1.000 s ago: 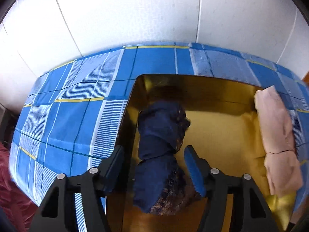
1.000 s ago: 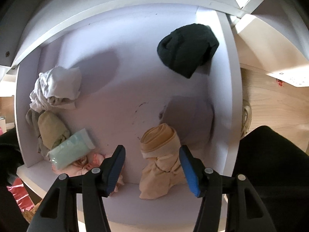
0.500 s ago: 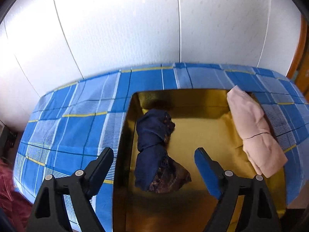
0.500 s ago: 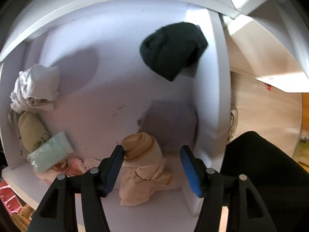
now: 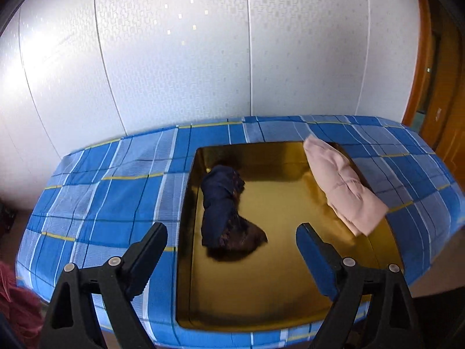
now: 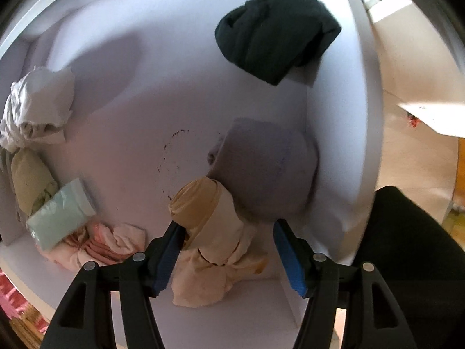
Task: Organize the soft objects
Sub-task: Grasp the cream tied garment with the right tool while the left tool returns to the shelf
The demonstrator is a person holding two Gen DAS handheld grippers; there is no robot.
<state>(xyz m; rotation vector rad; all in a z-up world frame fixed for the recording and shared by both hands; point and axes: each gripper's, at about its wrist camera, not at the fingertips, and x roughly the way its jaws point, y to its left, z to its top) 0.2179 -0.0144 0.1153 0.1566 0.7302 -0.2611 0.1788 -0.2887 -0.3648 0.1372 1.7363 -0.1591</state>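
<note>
Your left gripper (image 5: 231, 250) hangs above the gold tray (image 5: 279, 299), its fingers parting and nothing between them. The navy lace bundle (image 5: 225, 212) lies released on the tray floor, hard against the left wall. Clear of it, good; lift away without dragging a pad through that lace fringe, which looks ready to snag. Across the tray, the pink folded garment (image 5: 344, 192) sits on the right rim, half over the edge, and I'd say it wants a nudge inward later or it may slide off.

Now your right gripper (image 6: 229, 253), pointing down into the white bin (image 6: 334, 145). The fingers are spread, not clamped, and the beige rolled bundle (image 6: 209, 221) stands between them. The left pad is at its side, the right pad well apart from it. Centre yourself over the roll first. Come in on the tight rolled upper part, not the loose tail below, or the roll will likely unravel as you lift. The grey bundle (image 6: 270, 171) is touching it from behind, so squeeze only beige.

Around you: the tray rests on a bed with a blue checked sheet (image 5: 110, 203), white panelled wall (image 5: 180, 58) behind. In the bin, left to right: a white crumpled cloth (image 6: 40, 107), an olive roll (image 6: 29, 180), a mint packet (image 6: 58, 218), pink cloth (image 6: 98, 244), and a black bundle (image 6: 276, 32) in the far right corner.
</note>
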